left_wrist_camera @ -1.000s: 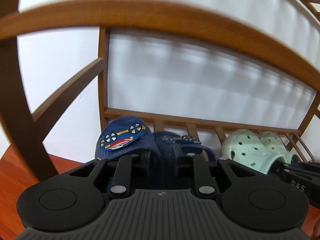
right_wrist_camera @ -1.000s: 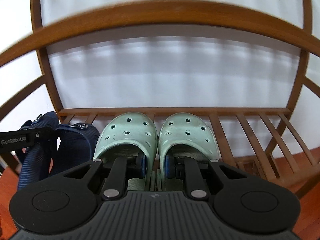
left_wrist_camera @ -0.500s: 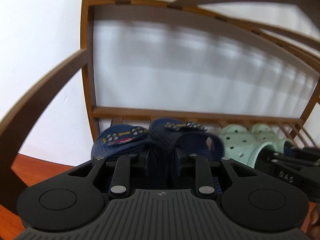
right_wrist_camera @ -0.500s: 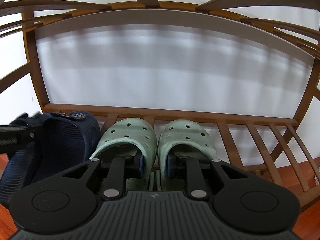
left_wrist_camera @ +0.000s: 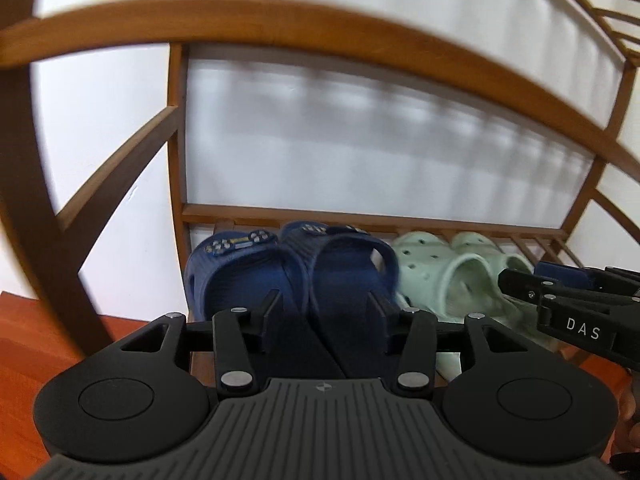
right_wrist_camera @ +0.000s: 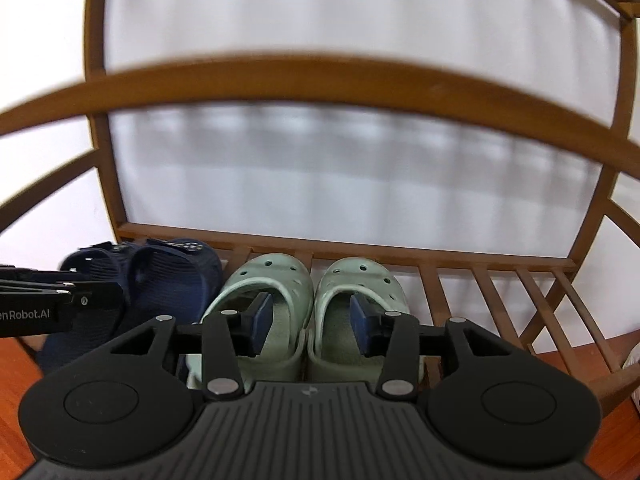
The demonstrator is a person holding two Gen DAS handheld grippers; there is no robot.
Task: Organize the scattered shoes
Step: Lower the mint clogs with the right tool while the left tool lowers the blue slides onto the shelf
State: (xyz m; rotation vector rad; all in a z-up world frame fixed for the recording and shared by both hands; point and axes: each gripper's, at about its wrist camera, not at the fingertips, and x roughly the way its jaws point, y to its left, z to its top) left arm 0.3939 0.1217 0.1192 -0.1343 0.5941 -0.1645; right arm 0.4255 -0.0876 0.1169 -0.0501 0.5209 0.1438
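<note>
Two navy blue slippers (left_wrist_camera: 296,280) stand side by side at the left end of the lowest slatted shelf (right_wrist_camera: 500,280) of a wooden shoe rack. A pair of mint green clogs (right_wrist_camera: 312,304) sits next to them, toes to the wall. My left gripper (left_wrist_camera: 326,306) is open, one finger inside each slipper's opening, holding nothing. My right gripper (right_wrist_camera: 310,320) is open too, its blue pads inside the two clog openings. The slippers (right_wrist_camera: 152,276) and the left gripper's side show at the left of the right wrist view. The clogs (left_wrist_camera: 452,276) show right of the slippers in the left wrist view.
A curved wooden rail (left_wrist_camera: 320,24) of the upper shelf crosses above both grippers. White wall lies behind the rack. Bare slats (right_wrist_camera: 532,300) run to the right of the clogs. Red-brown floor (left_wrist_camera: 36,328) lies at the lower left. A pale object (right_wrist_camera: 634,356) peeks in at the far right edge.
Both grippers have opened, letting go of the slipper pair and the clog pair, and have drawn back from under the upper shelf. The shoes stay on the lowest shelf.
</note>
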